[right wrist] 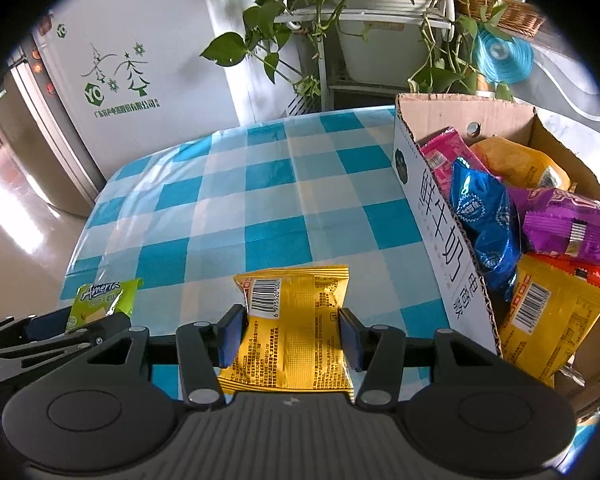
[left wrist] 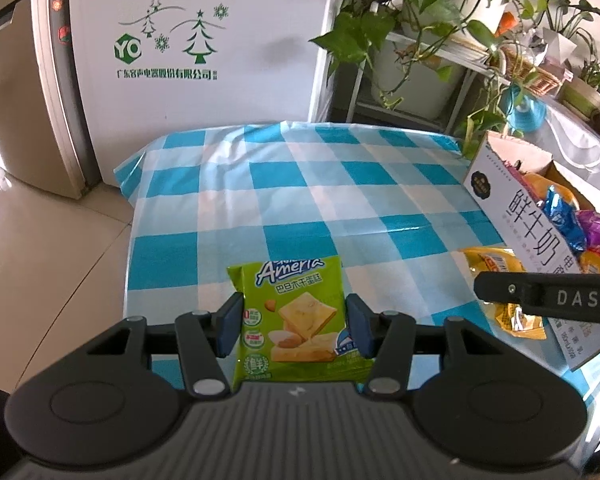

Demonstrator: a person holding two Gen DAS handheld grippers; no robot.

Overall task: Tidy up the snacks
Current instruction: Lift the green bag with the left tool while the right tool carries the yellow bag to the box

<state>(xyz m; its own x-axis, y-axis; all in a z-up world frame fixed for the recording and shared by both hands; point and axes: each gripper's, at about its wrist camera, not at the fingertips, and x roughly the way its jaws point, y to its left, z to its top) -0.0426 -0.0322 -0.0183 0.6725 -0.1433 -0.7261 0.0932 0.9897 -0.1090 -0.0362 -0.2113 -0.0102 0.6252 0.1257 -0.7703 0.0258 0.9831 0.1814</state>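
Observation:
My left gripper [left wrist: 294, 326] is shut on a green Ameria snack packet [left wrist: 296, 320], held over the near edge of the blue-and-white checked table [left wrist: 300, 184]. My right gripper [right wrist: 290, 334] is shut on a yellow snack packet [right wrist: 296, 320] with a barcode facing up, just left of the cardboard box [right wrist: 440, 216]. The box holds several snack packets: blue [right wrist: 484, 220], purple [right wrist: 572, 228], pink, yellow and orange. In the left wrist view the box [left wrist: 516, 208] stands at the right, and the right gripper's finger and the yellow packet [left wrist: 496, 266] show beside it. The green packet [right wrist: 100, 300] shows at left in the right wrist view.
A white appliance with green tree printing [left wrist: 188, 40] stands behind the table. A plant rack with trailing leaves [left wrist: 420, 20] and a blue fan [right wrist: 500, 56] are at the back right. Tiled floor [left wrist: 40, 260] lies to the left.

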